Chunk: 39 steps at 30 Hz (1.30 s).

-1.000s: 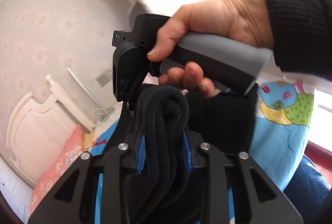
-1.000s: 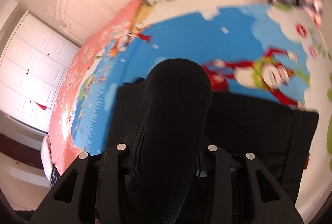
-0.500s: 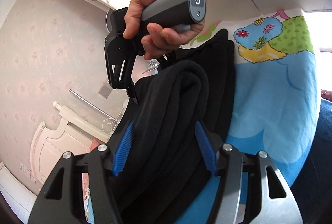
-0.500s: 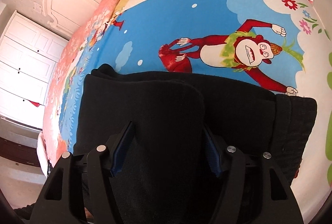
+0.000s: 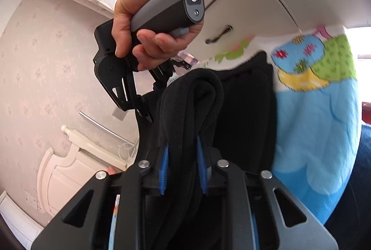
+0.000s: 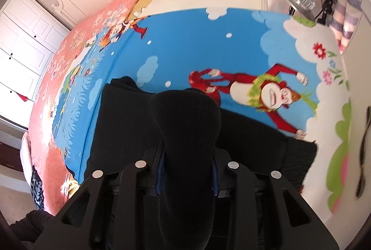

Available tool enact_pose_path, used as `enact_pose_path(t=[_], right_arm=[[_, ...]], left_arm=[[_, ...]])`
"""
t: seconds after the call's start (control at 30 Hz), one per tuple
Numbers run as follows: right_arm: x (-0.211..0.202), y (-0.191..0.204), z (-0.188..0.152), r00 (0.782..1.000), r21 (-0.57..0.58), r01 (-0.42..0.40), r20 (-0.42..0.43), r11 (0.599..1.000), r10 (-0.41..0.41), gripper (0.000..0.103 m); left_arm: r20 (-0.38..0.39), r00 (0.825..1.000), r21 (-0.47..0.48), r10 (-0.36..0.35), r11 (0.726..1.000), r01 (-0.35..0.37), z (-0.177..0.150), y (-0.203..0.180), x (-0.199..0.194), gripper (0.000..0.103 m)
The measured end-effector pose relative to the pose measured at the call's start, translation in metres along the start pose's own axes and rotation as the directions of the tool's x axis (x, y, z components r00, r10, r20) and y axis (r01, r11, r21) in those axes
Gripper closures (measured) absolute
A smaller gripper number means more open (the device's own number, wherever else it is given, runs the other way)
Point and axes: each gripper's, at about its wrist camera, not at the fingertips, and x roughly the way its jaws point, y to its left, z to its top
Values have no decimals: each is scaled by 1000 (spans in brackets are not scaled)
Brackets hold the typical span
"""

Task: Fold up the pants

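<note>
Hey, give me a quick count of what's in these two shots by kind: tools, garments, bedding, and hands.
Tools: 2, the left tool and the right tool, each shut on the black pants.
Garments: 1, the black pants.
Bedding: 2, the blue cartoon bedsheet and the pink pillow.
Hands: 1, the right hand on its grip.
Total: 6

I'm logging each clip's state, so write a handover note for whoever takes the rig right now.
Left gripper: shut on a thick bunch of the black pants.
Right gripper: shut on another bunch of the pants.
Pants: partly folded in layers on the cartoon blanket, gripped folds raised.
Done: both ends gripped.
Left: probably lay the folds down, release, tidy.
</note>
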Motion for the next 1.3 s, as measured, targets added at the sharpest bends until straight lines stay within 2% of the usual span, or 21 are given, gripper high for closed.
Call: enact_pose_path(t=[0.13,0.37,0.5,0.6,0.67,0.73,0.83,0.87,0.93,0.97,1.03,1.07,1.1,1.13,1.17,1.2,1.23,1.27,1.3], right_arm=[[-18,-6,5,999,-2,43,16,999,-43,73],[-31,-42,2,995,35,94,11,995,-94,73],[-8,-68,-9,986,41,164,-34,986,-163,73],[4,-84,-20,986,76,168,-28,983,-166,71],[5,-90,-24,981,91,191,3,977,-192,69],[5,-94,-26,982,109,184,12,977,-186,66],[-4,-92,-26,968,138,244,27,960,-250,45],[-14,-90,-25,956,160,279,50,947,-290,38],[-35,-88,-25,930,220,322,107,921,-351,36],[-49,-86,-27,913,255,336,146,907,-380,36],[-77,-70,-38,861,292,358,263,887,-434,35],[-89,-55,-49,819,288,381,335,879,-465,32],[-93,-44,-55,791,278,401,376,873,-483,25],[-95,-31,-64,756,259,429,421,865,-501,22],[-93,-20,-71,733,236,457,446,858,-513,22],[-86,-9,-81,711,210,500,454,840,-537,22],[-80,-5,-87,692,207,531,454,822,-561,22],[-70,-2,-98,675,213,559,445,802,-589,23],[-64,-3,-104,672,218,565,437,796,-597,24]], left_arm=[[31,999,7,-18,1000,18,20,7,2,82],[47,997,47,-59,997,57,49,-13,13,83],[11,994,72,-109,992,108,60,-42,22,83],[-3,992,69,-130,989,129,59,-56,25,82],[11,993,58,-118,991,117,57,-58,23,72],[51,984,34,-170,985,168,55,-57,15,49],[130,974,0,-185,982,187,50,-48,-9,46],[145,967,-45,-208,975,216,48,-40,-16,46],[165,956,-178,-244,946,272,36,-13,-28,47],[175,944,-267,-279,910,318,27,6,-31,50],[184,936,-408,-301,843,351,11,35,-30,62],[177,940,-474,-291,812,341,1,51,-28,65],[165,948,-517,-273,794,319,-6,59,-28,69],[140,954,-560,-264,774,296,-13,68,-24,71],[113,952,-589,-285,752,295,-19,73,-16,71],[83,940,-616,-329,725,309,-25,75,-4,71],[45,916,-652,-398,683,329,-34,75,15,71],[23,893,-668,-450,658,349,-41,74,22,71],[15,882,-661,-470,657,362,-43,72,24,70]])
